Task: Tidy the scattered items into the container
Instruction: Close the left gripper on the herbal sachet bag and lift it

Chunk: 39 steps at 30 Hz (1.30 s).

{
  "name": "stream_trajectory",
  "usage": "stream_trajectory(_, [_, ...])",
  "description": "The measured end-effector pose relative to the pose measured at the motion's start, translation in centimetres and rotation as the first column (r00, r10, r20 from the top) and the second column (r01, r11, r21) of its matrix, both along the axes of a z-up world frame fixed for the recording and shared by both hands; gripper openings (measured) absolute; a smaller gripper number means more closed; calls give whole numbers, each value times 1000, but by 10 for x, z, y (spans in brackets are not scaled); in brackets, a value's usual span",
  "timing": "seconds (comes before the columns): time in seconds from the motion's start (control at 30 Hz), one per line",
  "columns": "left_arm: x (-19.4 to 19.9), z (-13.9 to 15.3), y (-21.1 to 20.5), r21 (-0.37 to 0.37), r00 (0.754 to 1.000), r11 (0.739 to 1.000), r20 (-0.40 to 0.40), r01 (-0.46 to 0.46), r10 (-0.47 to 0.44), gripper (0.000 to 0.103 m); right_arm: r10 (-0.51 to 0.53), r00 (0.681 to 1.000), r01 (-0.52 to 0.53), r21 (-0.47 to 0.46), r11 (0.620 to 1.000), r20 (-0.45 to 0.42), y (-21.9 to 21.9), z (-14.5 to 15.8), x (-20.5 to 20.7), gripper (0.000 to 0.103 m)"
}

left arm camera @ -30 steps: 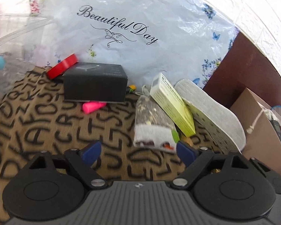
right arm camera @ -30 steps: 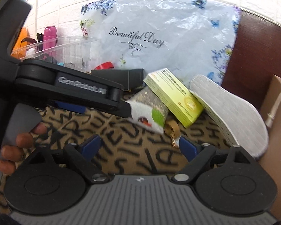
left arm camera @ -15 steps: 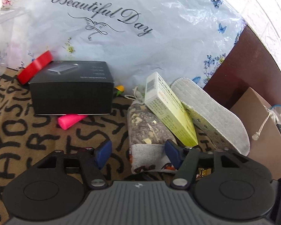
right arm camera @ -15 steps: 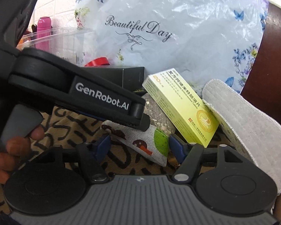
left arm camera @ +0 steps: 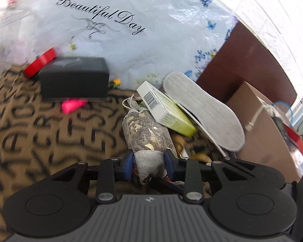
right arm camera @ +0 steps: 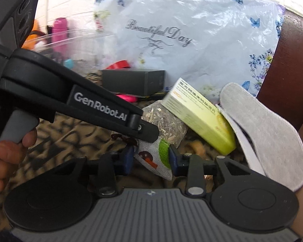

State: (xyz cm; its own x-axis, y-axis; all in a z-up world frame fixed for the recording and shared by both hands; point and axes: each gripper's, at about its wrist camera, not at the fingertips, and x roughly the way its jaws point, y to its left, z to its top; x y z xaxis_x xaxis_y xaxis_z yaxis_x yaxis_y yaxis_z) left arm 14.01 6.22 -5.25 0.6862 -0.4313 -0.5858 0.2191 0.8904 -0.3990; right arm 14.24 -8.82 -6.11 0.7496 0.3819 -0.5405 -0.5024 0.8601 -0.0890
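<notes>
A herb-filled sachet bag (left arm camera: 147, 133) with a printed cloth end lies on the letter-patterned cloth. My left gripper (left arm camera: 148, 162) is shut on its cloth end. In the right wrist view my right gripper (right arm camera: 151, 158) is also shut on the same sachet (right arm camera: 157, 155), with the left gripper's body (right arm camera: 99, 109) crossing just above. A yellow-green box (left arm camera: 165, 111) leans on the sachet, and a grey insole (left arm camera: 204, 111) leans on the box. The clear plastic container (right arm camera: 70, 42) stands at the far left.
A black box (left arm camera: 74, 78) sits behind, with a pink item (left arm camera: 72, 104) in front of it and a red tape roll (left arm camera: 40, 61) beside it. A white "Beautiful Day" plastic bag (left arm camera: 131, 20) backs the scene. A brown cardboard box (left arm camera: 266, 133) is at the right.
Both grippers moved forward onto the sachet and closed on its cloth end. One second ago both were open and short of it.
</notes>
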Motion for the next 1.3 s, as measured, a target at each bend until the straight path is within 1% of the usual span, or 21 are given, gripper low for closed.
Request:
stream_trajectory(0.1, [-30,0,0,-23,1000,1000,-16,-8,8,34,34,999,-34,-5,999,-8,-3,1,-27,35])
stream_trajectory(0.2, [-58,2,-3,-27,1000,1000,-19,-7,7,34,58,998,-58,-5,998,-22,-8,2,-56,35])
stream_trajectory(0.27, [-74,2,-5,-31,999,1000,-35,-6,5,34,71,997,-71,-6,997,-32,-11,3,-74,35])
stream_trajectory(0.4, [-108,1,-9,-53,998,998,-54,23,-26,34,84,995,-84,3,996,-57,-21,4,-110,35])
stream_trajectory(0.47, [-123,-2,-10,-71,997,996,-64,49,-53,34,87,993,-85,19,996,-76,-30,4,-129,35])
stream_trajectory(0.53, [-134,-5,-11,-79,994,995,-85,55,-62,34,88,991,-84,42,996,-99,-40,5,-145,30])
stream_trajectory(0.6, [-141,-7,-12,-90,993,994,-99,59,-68,34,90,989,-83,66,994,-115,-49,5,-161,30])
stream_trajectory(0.63, [-143,-8,-13,-84,993,995,-102,58,-66,38,87,989,-79,69,994,-122,-53,4,-165,30])
stream_trajectory(0.67, [-144,-8,-15,-75,993,996,-104,51,-59,44,78,990,-71,66,995,-120,-55,3,-169,30])
stream_trajectory(0.7, [-144,-8,-16,-65,993,997,-107,33,-40,49,66,992,-59,62,996,-110,-56,2,-173,32])
stream_trajectory(0.73, [-143,-6,-17,-56,994,998,-108,12,-18,58,46,994,-40,62,997,-97,-58,2,-175,33])
stream_trajectory(0.77, [-144,-5,-17,-53,995,999,-101,-2,-3,63,35,995,-29,63,998,-96,-59,3,-174,43])
stream_trajectory(0.8, [-143,-3,-18,-53,996,999,-87,-12,7,63,28,995,-21,68,997,-96,-60,4,-174,51])
stream_trajectory(0.87, [-141,0,-18,-58,998,998,-69,-10,6,64,30,996,-23,80,997,-85,-60,5,-173,52])
stream_trajectory(0.93, [-137,1,-20,-54,998,998,-68,-7,4,65,39,996,-33,71,997,-83,-56,4,-170,53])
stream_trajectory(1.03, [-134,1,-28,-11,997,1000,-72,-10,9,64,40,995,-33,67,997,-96,-52,0,-164,54])
stream_trajectory(1.07, [-135,1,-30,-3,998,1000,-68,-8,8,62,40,994,-33,71,997,-100,-51,-2,-163,55])
stream_trajectory(1.17, [-138,-1,-34,-16,998,1000,-62,7,-8,62,35,992,-26,73,997,-118,-50,-7,-159,56])
stream_trajectory(1.23, [-137,-2,-36,0,998,1000,-62,2,-2,62,34,991,-26,69,997,-126,-49,-10,-156,57])
stream_trajectory(1.3, [-134,-5,-36,8,997,1000,-77,-3,4,62,35,991,-26,70,997,-131,-48,-10,-153,61])
